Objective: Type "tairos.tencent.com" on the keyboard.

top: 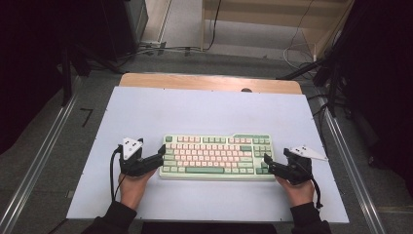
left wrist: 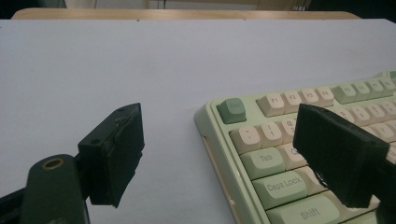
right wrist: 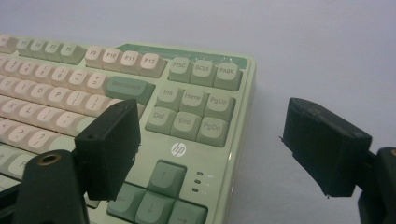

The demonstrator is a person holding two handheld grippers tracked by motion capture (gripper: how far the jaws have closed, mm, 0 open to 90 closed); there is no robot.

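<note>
A mint-green keyboard [top: 216, 156] with pink and green keys lies flat on the white mat, near the front. My left gripper [top: 159, 155] is at its left end, open. In the left gripper view the left gripper [left wrist: 224, 149] straddles the keyboard's [left wrist: 266, 161] left edge: one jaw over the mat, the other over the keys near Tab. My right gripper [top: 268, 164] is at the right end, open. In the right gripper view the right gripper [right wrist: 217, 144] spans the right edge of the keyboard [right wrist: 187, 107], with one jaw over the keys and one over the mat.
The white mat [top: 209, 112] covers a wooden table [top: 209, 80]. Metal rails [top: 341, 146] run along both sides. Cables [top: 160, 48] lie on the floor beyond the table. The surroundings at left and right are dark.
</note>
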